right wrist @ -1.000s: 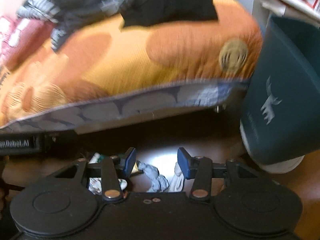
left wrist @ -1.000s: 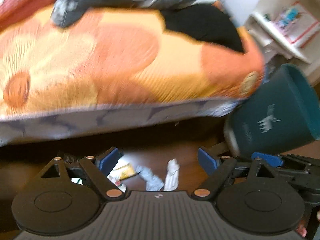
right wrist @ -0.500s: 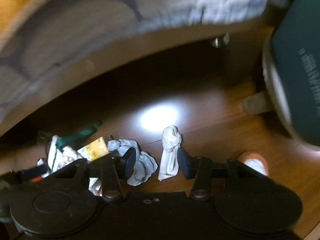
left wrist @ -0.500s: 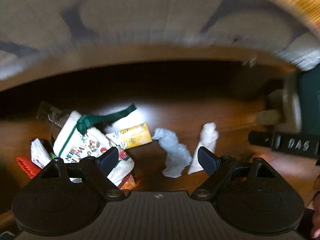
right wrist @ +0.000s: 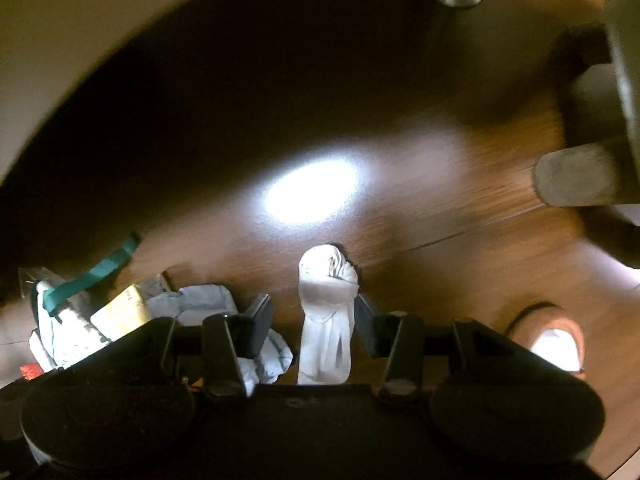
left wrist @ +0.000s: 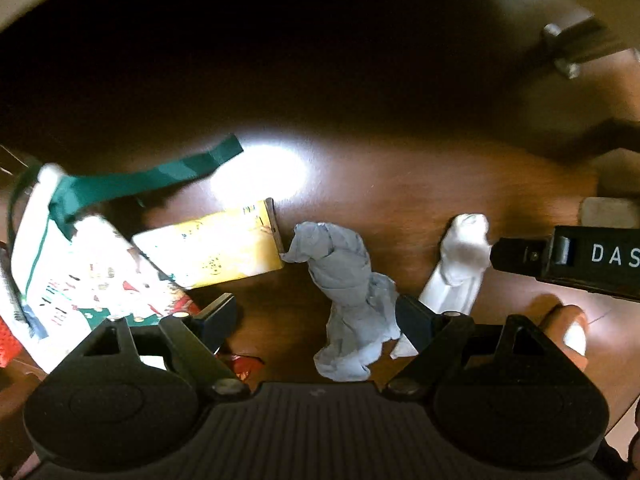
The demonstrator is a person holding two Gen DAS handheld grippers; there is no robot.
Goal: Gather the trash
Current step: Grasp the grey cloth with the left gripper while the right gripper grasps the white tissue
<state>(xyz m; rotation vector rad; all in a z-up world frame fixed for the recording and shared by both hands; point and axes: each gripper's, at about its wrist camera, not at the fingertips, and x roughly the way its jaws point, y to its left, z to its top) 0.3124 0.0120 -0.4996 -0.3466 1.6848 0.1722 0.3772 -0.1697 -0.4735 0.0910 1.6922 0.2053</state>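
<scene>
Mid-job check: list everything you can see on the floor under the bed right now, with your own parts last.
white tissue: one, white, floor, between right fingers
grey tissue: one, pale grey, floor, between left fingers
yellow packet: one, yellow, left of grey tissue
gift bag: one, white, green ribbon, far left
floor: brown wood
left gripper: black, open
right gripper: black, open, pads not touching the white tissue

Lower end of white crumpled tissue (right wrist: 325, 320) hidden behind right claw (right wrist: 312, 326) body; printed bag (left wrist: 80, 276) cut off at left edge, lettering blurred; red item (left wrist: 8, 344) mostly out of frame; floor under bed (left wrist: 320, 60) too dark to read
</scene>
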